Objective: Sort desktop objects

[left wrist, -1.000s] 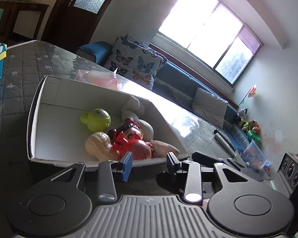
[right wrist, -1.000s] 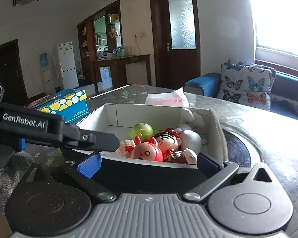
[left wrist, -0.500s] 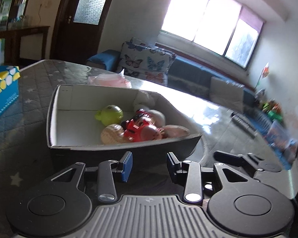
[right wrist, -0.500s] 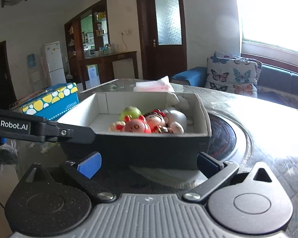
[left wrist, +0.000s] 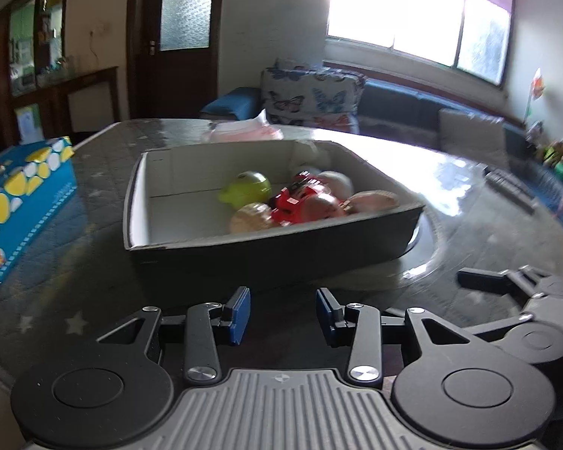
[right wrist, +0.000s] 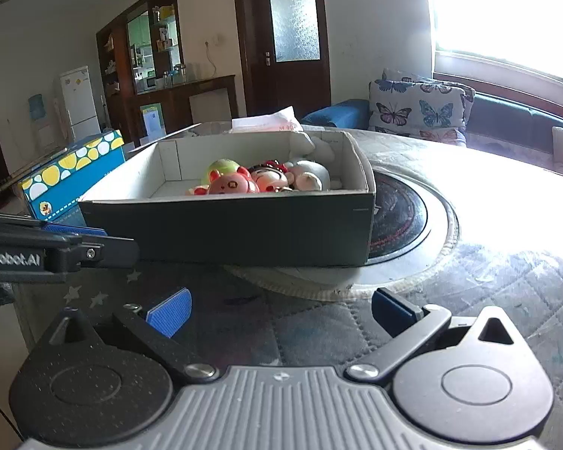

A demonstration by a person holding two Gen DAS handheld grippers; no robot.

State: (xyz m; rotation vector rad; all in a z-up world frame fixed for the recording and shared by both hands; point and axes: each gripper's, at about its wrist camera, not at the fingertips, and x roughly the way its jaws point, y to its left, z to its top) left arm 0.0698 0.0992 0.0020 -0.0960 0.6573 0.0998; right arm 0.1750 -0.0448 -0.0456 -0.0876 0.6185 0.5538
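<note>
to the left of the left gripper (left wrist: 282, 314), just opened wider and empty, a blue tissue box (left wrist: 17, 202) is seen, the toy-filled box (left wrist: 266, 240) lies ahead, and its near wall could be shoved by the wide-open, empty right gripper (right wrist: 281, 313).

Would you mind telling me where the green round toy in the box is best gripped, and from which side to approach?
Probably from above, pinching the green round toy across its rounded body. The box walls block any level approach; the red toy crowds one side, while bare floor lies on the other, leaving finger room.
</note>
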